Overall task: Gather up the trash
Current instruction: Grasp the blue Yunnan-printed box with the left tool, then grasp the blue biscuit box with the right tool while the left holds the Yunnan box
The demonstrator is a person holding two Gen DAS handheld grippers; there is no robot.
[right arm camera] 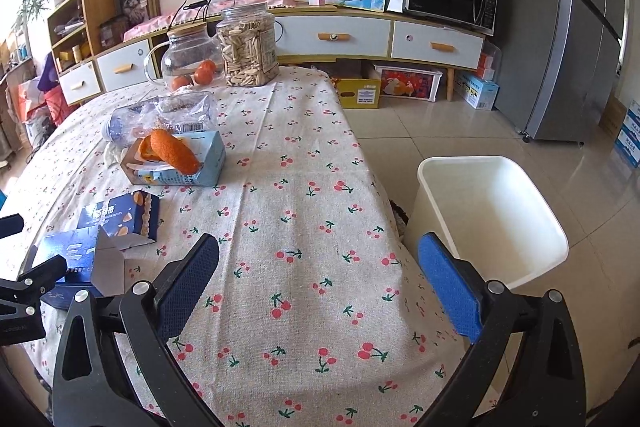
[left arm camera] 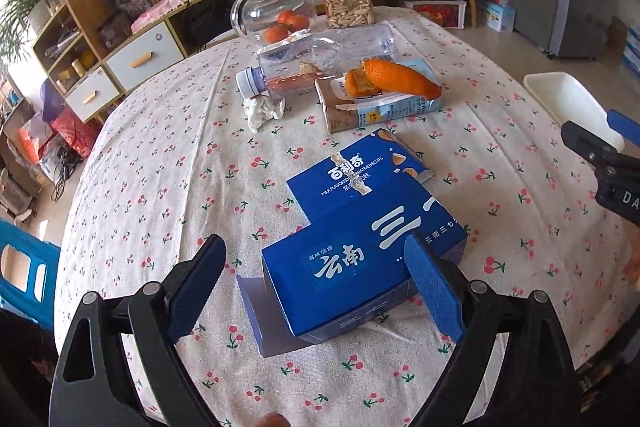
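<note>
Trash lies ahead of the left gripper (left arm camera: 316, 283): crumpled tissue (left arm camera: 262, 109), bottle (left arm camera: 320, 61), blue box (left arm camera: 360, 259) between its spread fingers but ungripped, then carton (left arm camera: 380, 103) with orange peel (left arm camera: 400, 79). The right gripper (right arm camera: 318, 287) hangs open, empty, bin (right arm camera: 492, 219) beyond its right finger. Nothing looks binned yet; the bin's bottom is hidden.

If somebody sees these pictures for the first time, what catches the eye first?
Probably the big blue box, lying on the cherry-print tablecloth between the open left gripper's fingers. Behind it, bright orange peel rests on a carton. A white bin stands beside the table.
</note>
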